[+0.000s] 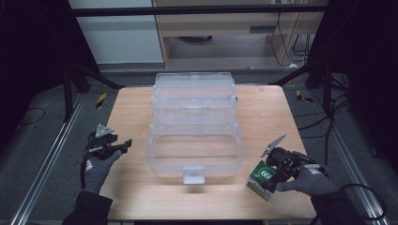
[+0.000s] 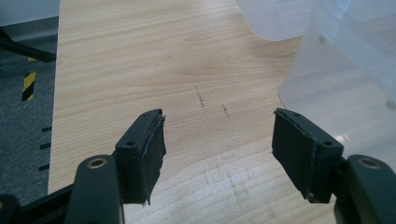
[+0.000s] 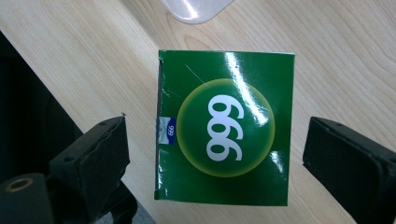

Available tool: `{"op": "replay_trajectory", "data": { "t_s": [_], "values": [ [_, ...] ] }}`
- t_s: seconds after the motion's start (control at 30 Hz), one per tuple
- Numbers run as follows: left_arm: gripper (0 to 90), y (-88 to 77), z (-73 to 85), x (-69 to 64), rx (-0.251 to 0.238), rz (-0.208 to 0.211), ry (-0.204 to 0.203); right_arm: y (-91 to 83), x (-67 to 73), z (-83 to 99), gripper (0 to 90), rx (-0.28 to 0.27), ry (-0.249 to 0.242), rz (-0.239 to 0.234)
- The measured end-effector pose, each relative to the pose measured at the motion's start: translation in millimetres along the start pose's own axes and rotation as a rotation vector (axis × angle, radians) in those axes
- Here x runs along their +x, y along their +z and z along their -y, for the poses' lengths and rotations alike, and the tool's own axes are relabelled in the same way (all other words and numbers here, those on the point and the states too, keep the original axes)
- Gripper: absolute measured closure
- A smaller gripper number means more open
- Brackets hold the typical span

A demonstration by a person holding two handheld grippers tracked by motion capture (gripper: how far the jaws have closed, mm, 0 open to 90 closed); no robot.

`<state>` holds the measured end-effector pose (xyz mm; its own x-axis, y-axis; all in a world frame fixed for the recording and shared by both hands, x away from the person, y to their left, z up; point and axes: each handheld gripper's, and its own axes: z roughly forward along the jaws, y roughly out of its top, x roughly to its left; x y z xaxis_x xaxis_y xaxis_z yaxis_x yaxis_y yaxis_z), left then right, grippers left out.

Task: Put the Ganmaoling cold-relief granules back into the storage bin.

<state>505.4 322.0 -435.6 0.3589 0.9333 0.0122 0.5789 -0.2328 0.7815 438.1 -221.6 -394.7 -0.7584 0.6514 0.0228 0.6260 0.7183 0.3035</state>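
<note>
- the right tool (image 1: pixel 271 174) sits at the near right corner of the table (image 1: pixel 131 117), released: in the right gripper view its pads (image 3: pixel 100 161) stand wide on either side of the green box (image 3: pixel 224 128), with a clear gap on both sides and no contact.
- the box lies flat on the table, near its right front edge, and well apart from the clear bin (image 1: pixel 195 136) in the middle.
- the left tool (image 1: pixel 123 143) hovers at the left side of the table, also released, with nothing between its pads (image 2: pixel 148 154); the bin's rounded wall is just beside its right jaw in the left gripper view.
- step in hand, as i judge it: the right tool is lined up over the box, either about to take it or just free of it; the pictures alone don't settle which.
- if it is a pick, the next move calls for lowering so the pads bracket the box's two side faces, then closing squarely; the glossy card may slip if caught on a corner.
- the bin stands open with its tiers stepped back, so the front tray looks a likely place for the box.
- writing: large white "999" on a yellow-green disc on the box top; a small blue tab at its left edge also reads "999".
</note>
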Motion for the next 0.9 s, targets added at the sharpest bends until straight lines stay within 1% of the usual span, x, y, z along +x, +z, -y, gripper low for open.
{"op": "replay_trajectory", "data": {
  "t_s": [0.1, 0.13, 0.2, 0.3, 0.37, 0.4, 0.47, 0.57, 0.63, 0.7, 0.8, 0.9],
  "values": [
    [33.5, 0.3, 0.1, -0.2, 0.0, -0.001, 0.0, 3.6, 0.3, -0.8, 6.2, 0.015, 0.005, 0.002],
    [33.4, 0.8, 0.2, -0.3, -0.001, 0.0, 0.002, 5.0, -0.2, -1.2, 5.9, 0.018, -0.004, 0.002],
    [33.3, 1.4, 0.4, -0.7, 0.003, 0.0, 0.001, 6.9, 0.5, -2.0, 5.8, 0.029, 0.004, 0.003],
    [33.2, 1.1, 0.3, -1.0, 0.003, -0.001, 0.003, 11.0, -0.9, -2.7, 6.3, 0.035, -0.007, -0.004],
    [33.1, 1.0, 0.2, -1.2, 0.002, -0.001, 0.003, 12.9, -1.1, -2.8, 6.4, 0.049, 0.002, 0.002],
    [33.1, 0.9, 0.1, -1.3, 0.001, -0.001, 0.004, 13.7, -1.9, -2.4, 6.5, 0.051, -0.003, 0.004],
    [33.0, 0.9, 0.1, -1.4, 0.001, -0.001, 0.004, 14.3, -2.2, -1.8, 6.7, 0.061, 0.005, 0.003],
    [32.8, 1.2, 0.3, -1.3, 0.004, -0.002, 0.005, 15.3, -3.4, -1.6, 7.0, 0.068, 0.004, 0.003],
    [32.8, 1.4, 0.4, -0.7, 0.008, -0.001, 0.006, 15.9, -3.3, -2.0, 7.5, 0.075, 0.014, 0.003],
    [32.6, 1.9, 0.8, -0.6, 0.009, -0.003, 0.006, 17.5, -4.6, -2.4, 7.8, 0.079, 0.006, 0.0],
    [32.6, 2.5, 1.1, -0.5, 0.009, -0.002, 0.002, 20.3, -4.5, -3.8, 8.9, 0.095, 0.012, -0.004],
    [32.5, 2.7, 1.2, -0.9, 0.012, -0.003, 0.003, 23.6, -4.8, -5.4, 9.2, 0.107, 0.0, -0.01]
  ]
}}
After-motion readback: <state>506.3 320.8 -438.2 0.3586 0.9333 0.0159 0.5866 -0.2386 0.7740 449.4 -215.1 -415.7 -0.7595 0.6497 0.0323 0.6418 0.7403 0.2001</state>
